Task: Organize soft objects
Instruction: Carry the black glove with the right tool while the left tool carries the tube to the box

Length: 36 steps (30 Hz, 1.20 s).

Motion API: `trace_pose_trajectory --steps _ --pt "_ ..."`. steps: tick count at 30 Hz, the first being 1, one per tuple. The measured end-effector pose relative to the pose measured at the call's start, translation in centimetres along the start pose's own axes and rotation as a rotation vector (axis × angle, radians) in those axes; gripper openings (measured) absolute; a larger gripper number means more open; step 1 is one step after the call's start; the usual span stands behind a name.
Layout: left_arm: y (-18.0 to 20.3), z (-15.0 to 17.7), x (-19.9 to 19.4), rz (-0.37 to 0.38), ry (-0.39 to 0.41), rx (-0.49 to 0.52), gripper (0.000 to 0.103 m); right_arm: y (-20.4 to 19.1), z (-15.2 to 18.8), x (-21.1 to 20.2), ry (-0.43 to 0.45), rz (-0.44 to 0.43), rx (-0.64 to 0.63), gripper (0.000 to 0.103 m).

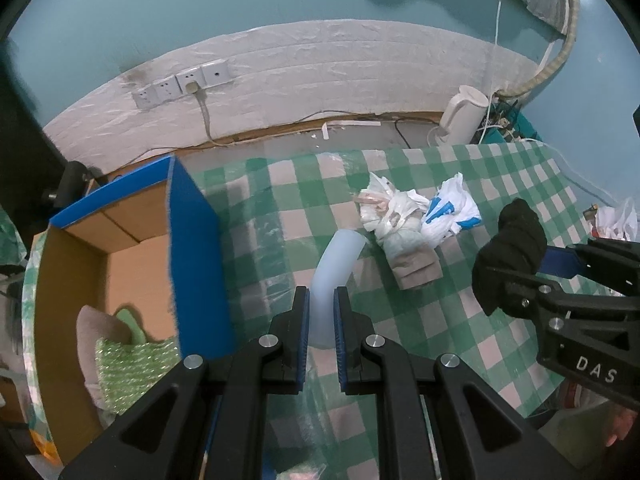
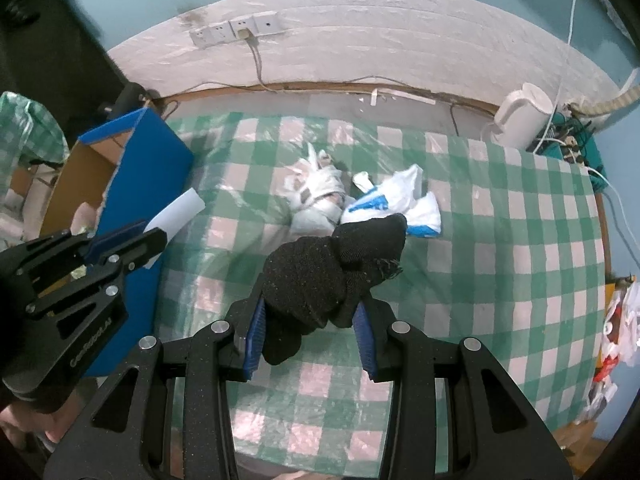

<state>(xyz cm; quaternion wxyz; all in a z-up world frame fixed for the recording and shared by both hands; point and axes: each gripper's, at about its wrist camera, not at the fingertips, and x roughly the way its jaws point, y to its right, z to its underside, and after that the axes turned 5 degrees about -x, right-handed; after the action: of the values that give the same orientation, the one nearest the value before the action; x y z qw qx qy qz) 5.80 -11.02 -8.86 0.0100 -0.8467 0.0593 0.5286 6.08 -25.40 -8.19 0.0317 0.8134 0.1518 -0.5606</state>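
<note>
The left claw (image 1: pixel 321 312) pinches a pale tube (image 1: pixel 334 276) above the worktop (image 1: pixel 460 332), just beside the box (image 1: pixel 192 236). The right claw (image 2: pixel 308 320) squeezes a black sock (image 2: pixel 320 276), held up over the checked cloth. The tube is smooth and bendy, so it might slip out. The sock hangs loose and could catch on the box edge.

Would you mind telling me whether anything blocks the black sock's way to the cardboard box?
The left claw, holding a pale flexible strip, hangs between the black sock and the cardboard box; its blue wall faces the sock.
</note>
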Motion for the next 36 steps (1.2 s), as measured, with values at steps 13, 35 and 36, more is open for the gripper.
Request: trace_pose_trajectory --steps 13,35,36 --pt "-2.6 1.0 -3.3 -0.027 0.049 -0.028 0.012 -3.6 -0.9 -1.7 0.034 -0.012 -0.065 0.038" --pt "-9.6 2.8 -5.9 -0.067 0.088 -0.147 0.012 -11.5 -2.7 -2.4 0.056 -0.033 -0.189 0.038" --pt "-9.8 2.8 -5.9 -0.069 0.088 -0.151 0.012 -11.8 -2.7 -2.3 0.055 -0.033 -0.194 0.038"
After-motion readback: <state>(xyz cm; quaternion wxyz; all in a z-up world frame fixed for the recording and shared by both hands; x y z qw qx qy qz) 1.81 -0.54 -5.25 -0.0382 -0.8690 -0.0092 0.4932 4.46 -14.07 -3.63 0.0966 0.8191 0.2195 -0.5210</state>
